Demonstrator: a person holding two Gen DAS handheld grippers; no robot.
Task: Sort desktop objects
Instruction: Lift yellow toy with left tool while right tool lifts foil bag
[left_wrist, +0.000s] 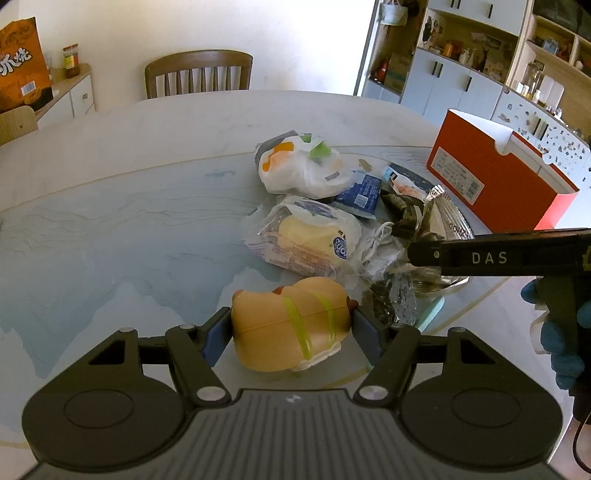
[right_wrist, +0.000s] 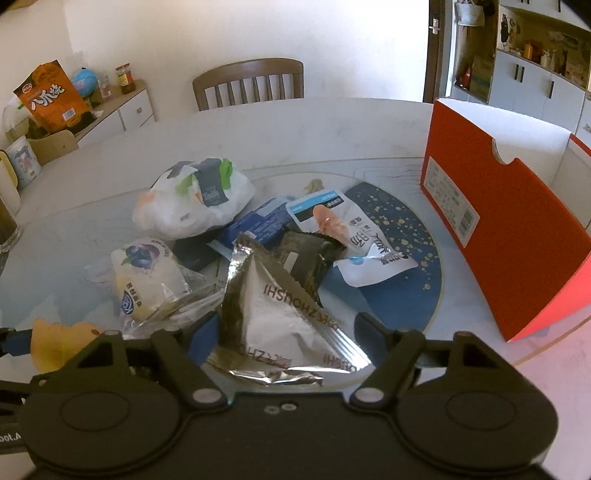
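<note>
Between the blue pads of the left gripper (left_wrist: 291, 328), a tan hot-dog-shaped toy (left_wrist: 291, 325) with yellow-green stripes is sitting low over the table (left_wrist: 110, 221); both pads are pressing against its ends, so the claw is pinching it. From the right wrist view the same toy is peeking in as a yellow-tan shape (right_wrist: 55, 343) at the left edge.

Just beyond the toy, a clear-wrapped bread roll with a blueberry label (left_wrist: 306, 240) is lying on the table, touching a white cord (left_wrist: 376, 240) bundled beside it. Farther back, a white plastic bag with orange and green print (left_wrist: 303, 166) is bulging upward, and a dark blue packet (left_wrist: 362, 195) is leaning against it.

To the right, the right gripper (right_wrist: 291, 332) is hovering with its fingers spread wide around a silver foil snack packet (right_wrist: 280, 306); the left finger is touching the packet's edge, while the right finger is standing clear of it, so nothing is being clamped. Behind the foil packet a dark green wrapper (right_wrist: 306, 254) is lying partly under it, and a white-and-blue pouch showing a pink sausage (right_wrist: 343, 232) is resting on a round dark blue mat with gold specks (right_wrist: 406, 266). An orange shoebox (right_wrist: 509, 221), its lid raised, is standing at the table's right side, near the mat. A wooden chair (right_wrist: 247, 81) is standing at the far edge.
</note>
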